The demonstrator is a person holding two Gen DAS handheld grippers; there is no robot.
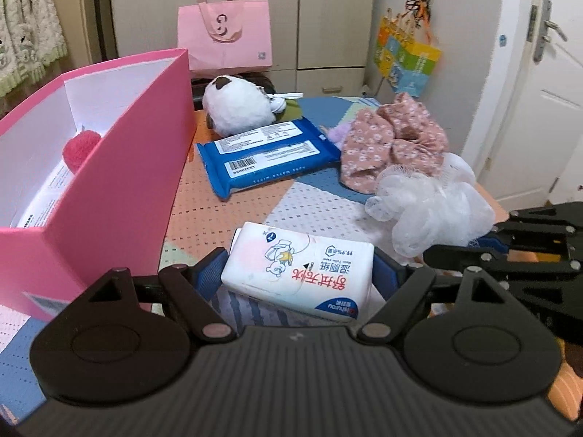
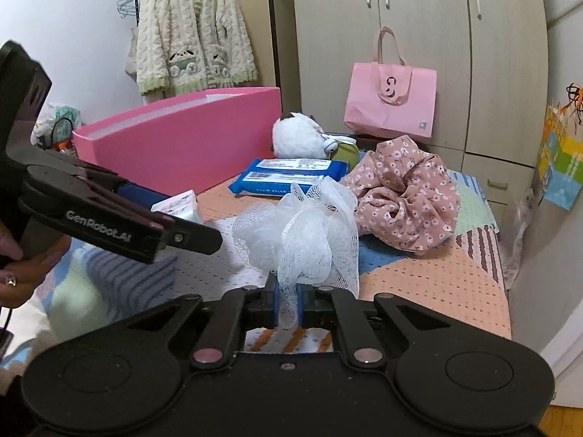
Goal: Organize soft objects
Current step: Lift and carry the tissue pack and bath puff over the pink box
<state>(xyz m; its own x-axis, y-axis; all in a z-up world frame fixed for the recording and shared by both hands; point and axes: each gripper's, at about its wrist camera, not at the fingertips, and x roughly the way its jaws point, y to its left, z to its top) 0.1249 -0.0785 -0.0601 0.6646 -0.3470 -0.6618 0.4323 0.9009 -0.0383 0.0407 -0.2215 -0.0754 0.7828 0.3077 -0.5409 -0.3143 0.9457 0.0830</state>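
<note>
Now my left tool [image 1: 298, 273] clamps white wipes pack [image 1: 302, 269] | right tool [image 2: 288, 306] pinches mesh sponge [image 2: 298, 229] | pink box [image 1: 120, 182] holds little | blue pack [image 1: 269, 153], plush [image 1: 237, 109], floral cloth [image 1: 393, 138] remain

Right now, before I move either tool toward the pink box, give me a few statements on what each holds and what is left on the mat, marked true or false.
1. The right tool is shut on the white mesh bath pouf. True.
2. The left tool grips the blue flat pack of wipes. False: it holds the white wet-tissue pack with red lettering; the blue one lies on the mat.
3. The open pink cardboard box is empty. False: a red fuzzy ball sits inside.
4. The pink floral fabric bundle lies on the mat, ungripped. True.
5. The white plush toy lies beside the box. True.
</note>
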